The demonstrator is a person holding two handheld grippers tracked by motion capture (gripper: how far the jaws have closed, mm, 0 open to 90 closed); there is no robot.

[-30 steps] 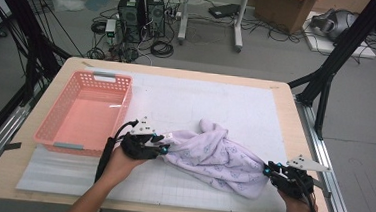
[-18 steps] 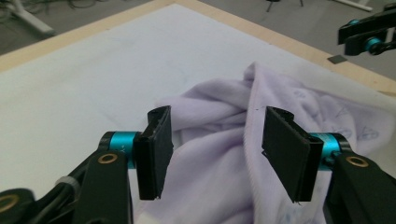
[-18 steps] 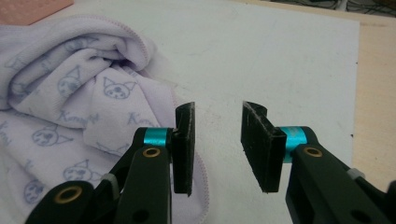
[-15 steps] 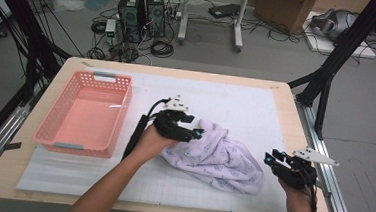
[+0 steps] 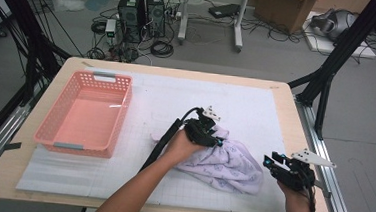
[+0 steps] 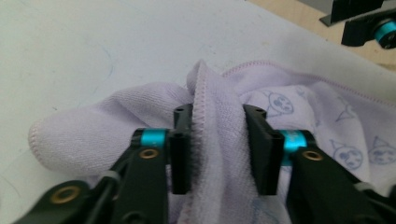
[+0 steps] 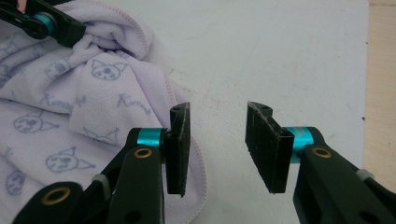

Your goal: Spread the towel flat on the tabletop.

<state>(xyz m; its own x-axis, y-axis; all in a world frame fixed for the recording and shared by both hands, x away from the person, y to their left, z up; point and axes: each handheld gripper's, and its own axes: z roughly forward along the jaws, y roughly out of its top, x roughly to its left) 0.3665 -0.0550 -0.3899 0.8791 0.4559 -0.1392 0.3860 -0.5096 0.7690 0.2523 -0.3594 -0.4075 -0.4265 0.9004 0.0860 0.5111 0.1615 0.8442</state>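
The left gripper (image 6: 217, 149), jaws just closing, pinches a fold of the lilac towel (image 5: 222, 161) lying crumpled mid-counter (image 5: 276, 99). The right gripper (image 7: 217, 144) gapes empty beside the towel's edge. A pink basket (image 5: 82, 116) sits well apart.

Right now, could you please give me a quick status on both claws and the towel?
Left claw closing on a towel fold, cloth between its jaws. Right claw open, empty, beside the towel's edge. Pink basket sits clear; nothing blocking.
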